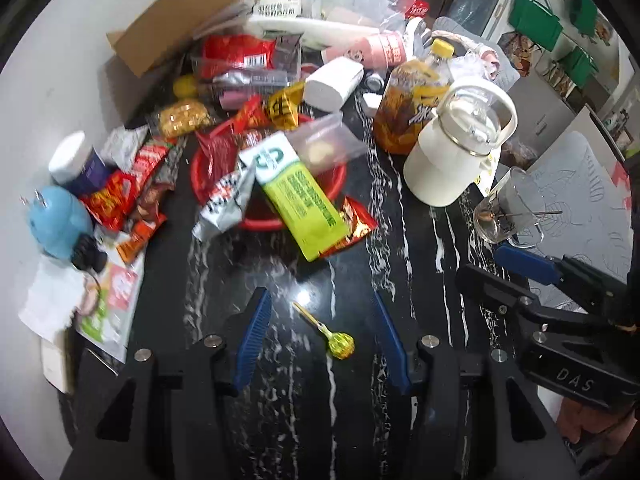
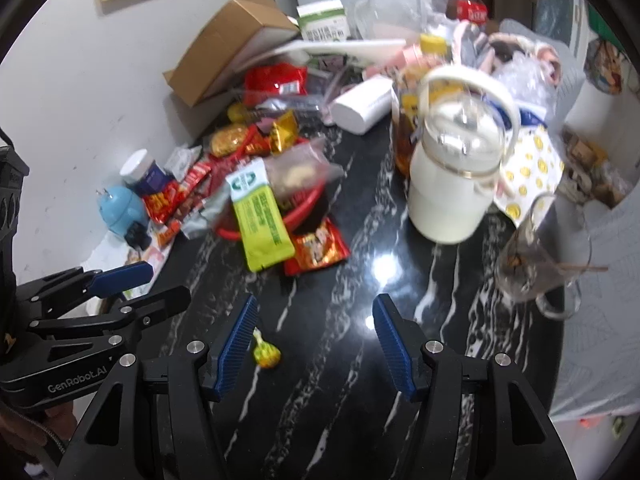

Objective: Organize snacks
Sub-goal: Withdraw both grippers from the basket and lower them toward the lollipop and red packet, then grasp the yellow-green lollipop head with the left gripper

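Observation:
A yellow-green lollipop (image 1: 339, 345) lies on the black marble table between the open fingers of my left gripper (image 1: 320, 308), which holds nothing. In the right wrist view the lollipop (image 2: 265, 354) lies just beside the left finger of my right gripper (image 2: 316, 312), also open and empty. A red basket (image 1: 334, 184) beyond holds a lime-green packet (image 1: 304, 204), a clear bag and other snacks. A red-gold snack packet (image 1: 356, 224) lies against the basket. More wrapped snacks (image 1: 120, 196) are piled at the left.
A white jar with a glass lid (image 1: 452, 152), a tea bottle (image 1: 412, 96) and a glass cup (image 1: 508, 208) stand at the right. A cardboard box (image 1: 176, 20), a white tube (image 1: 332, 84), a blue gadget (image 1: 56, 220) and a purple jar (image 1: 80, 164) crowd the back and left.

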`<state>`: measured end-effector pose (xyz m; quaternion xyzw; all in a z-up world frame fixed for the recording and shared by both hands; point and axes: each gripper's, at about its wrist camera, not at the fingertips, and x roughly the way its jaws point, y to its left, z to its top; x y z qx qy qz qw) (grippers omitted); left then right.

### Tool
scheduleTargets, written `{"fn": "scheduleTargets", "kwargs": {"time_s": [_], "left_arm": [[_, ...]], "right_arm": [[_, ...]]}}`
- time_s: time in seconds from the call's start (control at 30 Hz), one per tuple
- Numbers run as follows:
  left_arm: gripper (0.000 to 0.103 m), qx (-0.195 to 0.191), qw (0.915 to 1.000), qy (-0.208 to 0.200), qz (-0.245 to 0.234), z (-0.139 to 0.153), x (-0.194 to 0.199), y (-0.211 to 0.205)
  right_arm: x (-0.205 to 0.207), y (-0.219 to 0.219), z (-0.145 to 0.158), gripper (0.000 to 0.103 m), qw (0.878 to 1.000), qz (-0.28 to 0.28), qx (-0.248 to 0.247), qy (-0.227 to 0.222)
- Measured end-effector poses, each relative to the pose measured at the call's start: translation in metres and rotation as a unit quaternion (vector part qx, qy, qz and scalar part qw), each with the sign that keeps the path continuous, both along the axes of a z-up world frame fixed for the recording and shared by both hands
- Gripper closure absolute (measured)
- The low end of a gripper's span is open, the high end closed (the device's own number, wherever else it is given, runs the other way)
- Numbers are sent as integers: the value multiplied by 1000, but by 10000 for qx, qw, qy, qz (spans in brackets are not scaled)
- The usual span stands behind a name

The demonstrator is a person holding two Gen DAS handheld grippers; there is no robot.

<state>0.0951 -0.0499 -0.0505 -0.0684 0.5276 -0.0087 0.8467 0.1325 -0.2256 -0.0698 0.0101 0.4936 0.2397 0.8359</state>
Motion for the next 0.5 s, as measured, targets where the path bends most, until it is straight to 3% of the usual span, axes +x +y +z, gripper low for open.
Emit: {"fn": "scheduleTargets", "kwargs": {"time_s": [0.5], "left_arm": [[52, -368, 9971, 650, 159, -77, -10, -19]], "right_arm": [[10, -15, -62, 43, 9983, -28, -99, 573]]}}
